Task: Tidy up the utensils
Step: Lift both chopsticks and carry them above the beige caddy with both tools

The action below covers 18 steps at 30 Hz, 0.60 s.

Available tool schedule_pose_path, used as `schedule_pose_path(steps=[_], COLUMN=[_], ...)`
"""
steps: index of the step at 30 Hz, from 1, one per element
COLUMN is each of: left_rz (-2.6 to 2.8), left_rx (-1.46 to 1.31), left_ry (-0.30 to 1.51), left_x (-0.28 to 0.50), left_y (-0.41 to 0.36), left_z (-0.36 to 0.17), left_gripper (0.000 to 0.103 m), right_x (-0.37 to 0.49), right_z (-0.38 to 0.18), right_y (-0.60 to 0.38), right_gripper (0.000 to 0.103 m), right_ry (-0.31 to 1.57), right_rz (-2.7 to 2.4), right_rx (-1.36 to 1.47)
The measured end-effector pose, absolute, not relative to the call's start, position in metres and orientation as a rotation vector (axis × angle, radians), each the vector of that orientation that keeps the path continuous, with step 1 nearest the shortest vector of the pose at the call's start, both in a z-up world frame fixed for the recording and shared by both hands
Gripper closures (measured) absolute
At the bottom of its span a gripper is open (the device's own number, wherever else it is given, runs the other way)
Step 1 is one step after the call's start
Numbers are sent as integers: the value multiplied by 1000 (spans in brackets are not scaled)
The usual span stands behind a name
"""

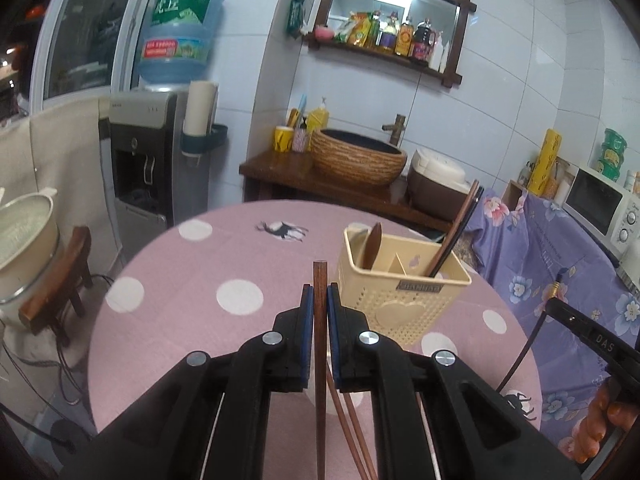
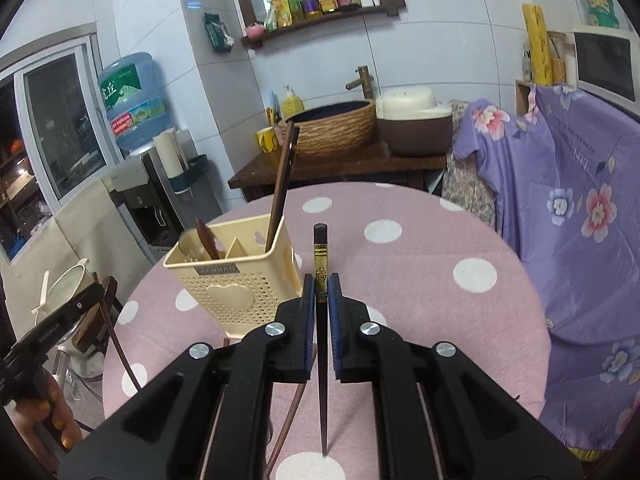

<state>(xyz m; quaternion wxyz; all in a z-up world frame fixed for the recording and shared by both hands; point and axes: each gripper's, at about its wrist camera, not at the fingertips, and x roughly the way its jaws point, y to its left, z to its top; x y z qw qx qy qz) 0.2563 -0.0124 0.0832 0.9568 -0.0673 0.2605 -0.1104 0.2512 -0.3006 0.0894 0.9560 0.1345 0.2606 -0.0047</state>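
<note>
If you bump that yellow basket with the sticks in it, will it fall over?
Probably it slides or tips easily: the utensil holder looks like thin perforated plastic, so likely light. The tall chopsticks lean far above its rim, which may make it top-heavy.

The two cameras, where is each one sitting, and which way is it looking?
Left wrist view: sits on the left gripper, looking forward across the pink polka-dot table; it clamps a brown wooden chopstick; the right hand shows at the edge.
Right wrist view: sits on the right gripper, facing the same way; it clamps a black chopstick with a gold band; the left hand shows.
Both share the cream plastic utensil basket and the table.
</note>
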Motion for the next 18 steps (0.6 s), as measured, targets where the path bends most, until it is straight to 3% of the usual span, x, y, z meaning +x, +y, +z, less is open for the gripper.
schedule_pose_path(steps=[18], left_rz=[-221], left_rx=[-118], left_ry=[441], left_x=[256], left_y=[-12], left_z=[121], left_gripper=[95], right_x=[251], right_z=[119], right_y=[-294], right_gripper=[96], right_ry=[516], right_rz=[31], right_rx=[219])
